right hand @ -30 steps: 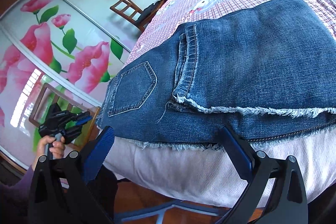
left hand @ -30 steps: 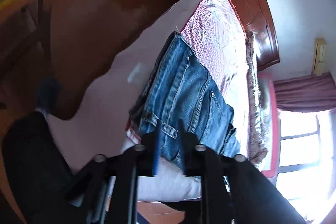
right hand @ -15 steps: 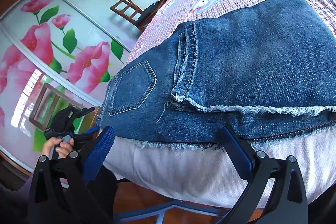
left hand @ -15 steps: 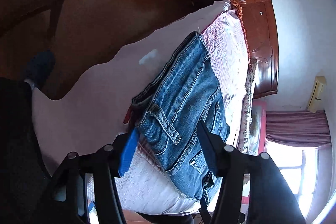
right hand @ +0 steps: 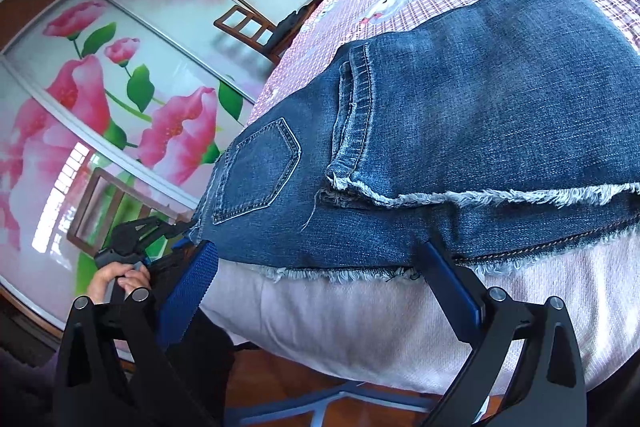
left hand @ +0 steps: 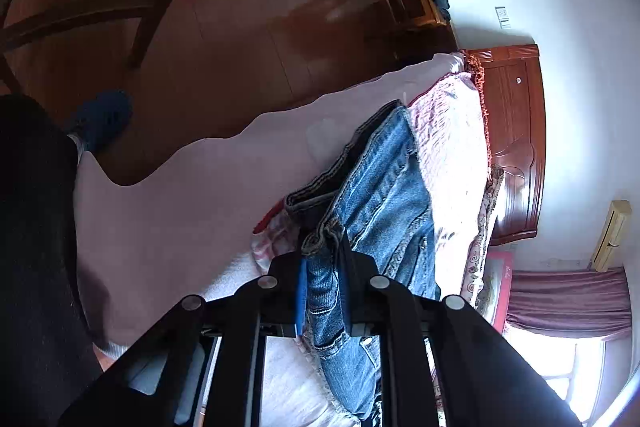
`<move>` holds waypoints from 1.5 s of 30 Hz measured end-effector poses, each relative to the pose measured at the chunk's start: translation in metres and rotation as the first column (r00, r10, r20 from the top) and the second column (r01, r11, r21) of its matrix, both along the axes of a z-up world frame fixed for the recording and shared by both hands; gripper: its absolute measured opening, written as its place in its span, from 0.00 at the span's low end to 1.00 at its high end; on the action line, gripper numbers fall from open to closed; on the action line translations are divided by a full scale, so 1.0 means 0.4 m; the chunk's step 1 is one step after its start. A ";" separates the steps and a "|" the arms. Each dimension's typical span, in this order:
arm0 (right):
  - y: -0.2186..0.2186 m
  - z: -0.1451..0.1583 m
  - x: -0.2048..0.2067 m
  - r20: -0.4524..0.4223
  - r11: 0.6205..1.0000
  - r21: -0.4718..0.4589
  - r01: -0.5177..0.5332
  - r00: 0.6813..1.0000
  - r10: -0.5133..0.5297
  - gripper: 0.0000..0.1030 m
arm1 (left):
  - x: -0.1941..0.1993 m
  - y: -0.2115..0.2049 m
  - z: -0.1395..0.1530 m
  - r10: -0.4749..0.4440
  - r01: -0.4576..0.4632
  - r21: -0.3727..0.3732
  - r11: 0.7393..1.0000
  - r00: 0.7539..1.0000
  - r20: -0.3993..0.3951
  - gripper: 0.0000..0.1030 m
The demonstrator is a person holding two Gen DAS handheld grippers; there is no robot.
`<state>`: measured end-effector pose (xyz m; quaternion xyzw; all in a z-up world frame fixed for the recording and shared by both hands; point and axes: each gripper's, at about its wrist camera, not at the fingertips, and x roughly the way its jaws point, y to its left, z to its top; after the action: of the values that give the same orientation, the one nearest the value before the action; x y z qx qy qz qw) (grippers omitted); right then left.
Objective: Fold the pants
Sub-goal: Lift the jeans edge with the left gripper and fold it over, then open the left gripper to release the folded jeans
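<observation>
Grasp step: my left gripper [left hand: 323,283] has just clenched on the jeans' [left hand: 384,203] waistband, at 6 o'clock on the bed [left hand: 192,211]. My right gripper [right hand: 320,279] gapes, empty, at the frayed hems; next it must pinch them.

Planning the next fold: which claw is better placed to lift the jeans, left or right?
Left. The left claw has just closed on the waistband end of the jeans, denim pinched between its pads. The right claw is open at the frayed hems near the bed edge, gripping nothing.
</observation>
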<state>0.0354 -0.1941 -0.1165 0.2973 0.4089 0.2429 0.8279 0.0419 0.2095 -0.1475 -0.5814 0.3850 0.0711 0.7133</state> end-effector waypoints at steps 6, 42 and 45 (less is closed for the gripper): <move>-0.011 -0.005 -0.002 0.005 0.999 0.039 0.008 1.000 -0.008 0.97 | 0.024 0.019 0.033 -0.038 0.032 0.082 0.996 0.997 0.064 0.10; -0.462 0.008 -0.234 -0.006 0.730 0.423 0.537 0.807 -0.590 0.97 | 0.157 -0.817 0.148 -0.951 0.704 0.651 0.284 0.294 0.096 0.09; -0.474 -0.017 -0.237 -0.046 0.712 0.420 0.562 0.797 -0.602 0.97 | 0.113 -0.844 0.100 -0.970 0.710 0.677 0.195 0.241 0.026 0.11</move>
<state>-0.0593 -0.3838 -0.1231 0.5671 0.1939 0.0640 0.7979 0.0869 -0.1280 -0.1073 -0.0265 0.4286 -0.3825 0.8181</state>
